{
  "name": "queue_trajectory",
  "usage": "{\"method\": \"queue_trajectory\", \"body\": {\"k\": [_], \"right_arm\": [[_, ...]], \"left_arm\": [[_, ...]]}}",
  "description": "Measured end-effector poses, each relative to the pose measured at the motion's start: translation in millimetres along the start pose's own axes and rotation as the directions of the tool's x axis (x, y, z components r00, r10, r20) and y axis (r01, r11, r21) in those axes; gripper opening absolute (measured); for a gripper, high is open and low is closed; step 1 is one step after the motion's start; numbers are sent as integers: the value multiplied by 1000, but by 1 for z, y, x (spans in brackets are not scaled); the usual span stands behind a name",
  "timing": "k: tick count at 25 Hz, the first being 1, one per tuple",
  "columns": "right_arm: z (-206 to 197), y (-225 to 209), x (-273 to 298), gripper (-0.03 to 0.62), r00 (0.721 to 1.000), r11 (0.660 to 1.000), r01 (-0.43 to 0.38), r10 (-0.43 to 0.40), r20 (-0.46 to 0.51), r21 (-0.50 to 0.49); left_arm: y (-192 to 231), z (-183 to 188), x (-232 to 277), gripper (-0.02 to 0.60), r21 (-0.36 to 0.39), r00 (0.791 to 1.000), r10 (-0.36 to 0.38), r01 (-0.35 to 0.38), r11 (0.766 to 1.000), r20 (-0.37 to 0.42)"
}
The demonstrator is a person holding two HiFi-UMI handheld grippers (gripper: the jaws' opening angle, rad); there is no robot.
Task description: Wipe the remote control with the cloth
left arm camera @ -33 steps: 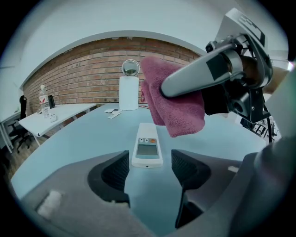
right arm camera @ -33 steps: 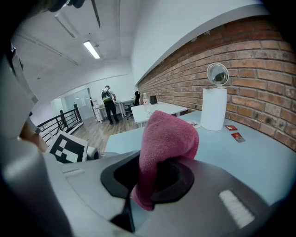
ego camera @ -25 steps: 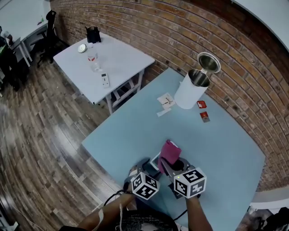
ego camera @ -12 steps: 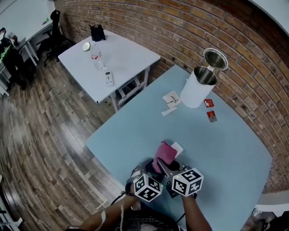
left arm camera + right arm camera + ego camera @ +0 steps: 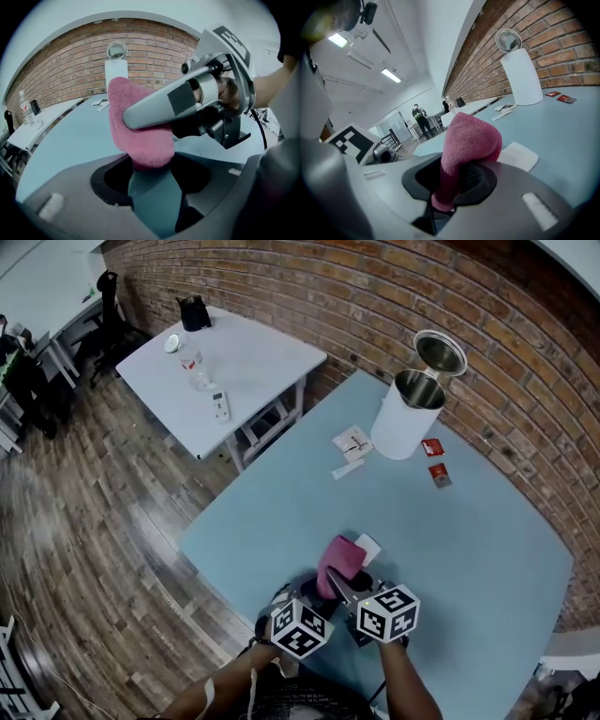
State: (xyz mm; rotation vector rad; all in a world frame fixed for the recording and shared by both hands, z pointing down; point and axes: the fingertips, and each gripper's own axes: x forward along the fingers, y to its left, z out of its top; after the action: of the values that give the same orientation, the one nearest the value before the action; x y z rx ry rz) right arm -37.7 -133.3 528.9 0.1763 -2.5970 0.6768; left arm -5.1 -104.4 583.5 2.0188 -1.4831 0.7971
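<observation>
Lower than a second ago, the right gripper (image 5: 454,180) has carried the pink terry cloth (image 5: 471,136) down and to the left in the head view. A white corner now shows at the cloth's right, where earlier a white edge showed at its left. The right gripper's jaws are pinched tight on the cloth's lower end, and the rest stands up in a rounded fold above them. One of its grey fingers (image 5: 150,110) crosses the left gripper view and presses into the cloth's side.

The left gripper (image 5: 152,183) has just been closing its jaws, but they stand apart. The cloth's hanging tip sits at their mouth with the pale blue table (image 5: 450,549) showing between them, and I cannot tell whether either pad touches the cloth.

The flat white remote control (image 5: 516,156) lies on the table just beside the cloth, near the person's edge. Only one rounded-cornered end shows, facing away from the person. The rest is hidden under the cloth and grippers, so its long axis cannot be told.
</observation>
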Motion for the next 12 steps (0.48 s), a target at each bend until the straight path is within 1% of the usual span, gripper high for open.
{"method": "queue_trajectory", "body": {"k": [5,12], "right_arm": [[-1,-2,3,67,1000,1000,3,-3,4,4],[1,-11,6,67,999,999,30,-30,15,21]], "left_arm": [[6,-5,-5,247,40,999,-44,44,998,-12],[12,-14,-13,247,59,997,-73,74,996,-13]]}}
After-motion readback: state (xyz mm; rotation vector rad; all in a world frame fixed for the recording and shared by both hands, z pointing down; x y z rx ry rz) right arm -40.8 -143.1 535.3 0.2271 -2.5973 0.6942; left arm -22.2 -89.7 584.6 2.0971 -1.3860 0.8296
